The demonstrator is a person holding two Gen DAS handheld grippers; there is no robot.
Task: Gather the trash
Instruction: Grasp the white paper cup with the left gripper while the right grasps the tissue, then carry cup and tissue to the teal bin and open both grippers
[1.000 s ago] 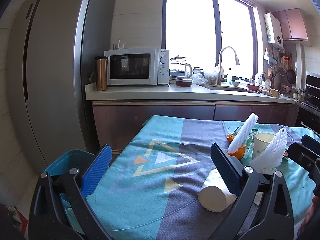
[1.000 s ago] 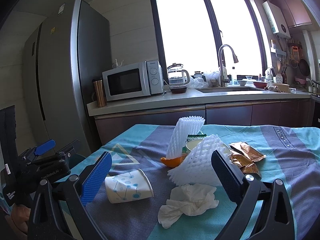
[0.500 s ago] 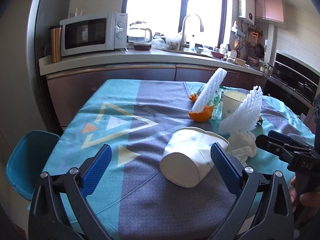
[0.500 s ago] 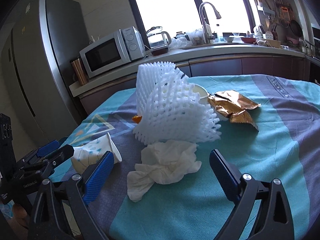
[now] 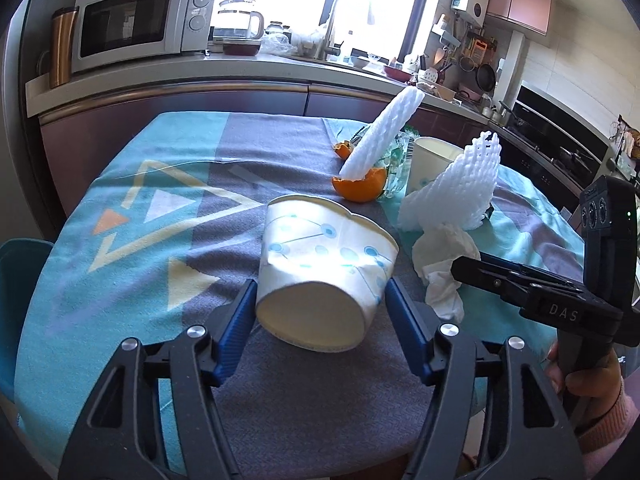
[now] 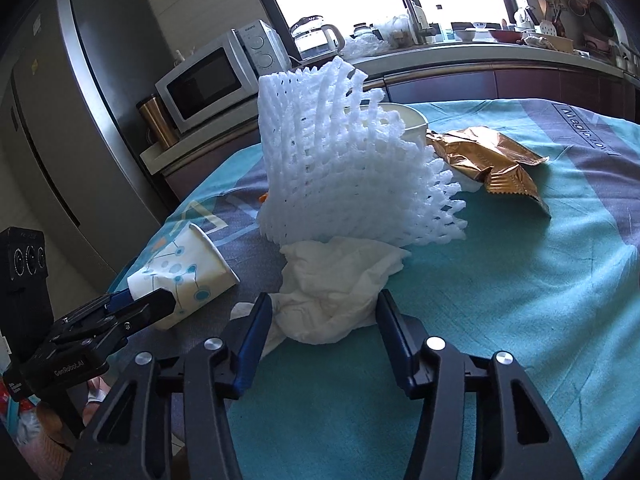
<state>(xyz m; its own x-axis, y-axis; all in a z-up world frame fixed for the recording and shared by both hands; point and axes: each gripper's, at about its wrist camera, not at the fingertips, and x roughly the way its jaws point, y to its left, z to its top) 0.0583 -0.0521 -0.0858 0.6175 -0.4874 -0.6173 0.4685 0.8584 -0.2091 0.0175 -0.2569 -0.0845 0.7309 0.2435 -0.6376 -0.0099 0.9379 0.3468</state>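
Note:
A white paper cup [image 5: 324,268] with blue dots lies on its side on the table; it also shows in the right wrist view [image 6: 182,276]. My left gripper [image 5: 320,304] has closed around the cup's base end, its blue pads at both sides of it. A crumpled white tissue [image 6: 336,288] lies in front of my right gripper [image 6: 324,312], whose pads stand at either side of it. The tissue also shows in the left wrist view [image 5: 444,260]. A white foam fruit net [image 6: 340,168] stands just behind the tissue.
Orange peel [image 5: 360,186] with a second foam net [image 5: 384,132], an upright paper cup [image 5: 432,164] and a gold snack wrapper [image 6: 488,160] lie farther back on the teal and grey tablecloth [image 6: 520,300]. A blue bin [image 5: 16,300] stands left of the table. A kitchen counter [image 5: 200,68] runs behind.
Both grippers moved forward and down toward the table and narrowed. The left one came around the lying cup, the right one around the tissue.

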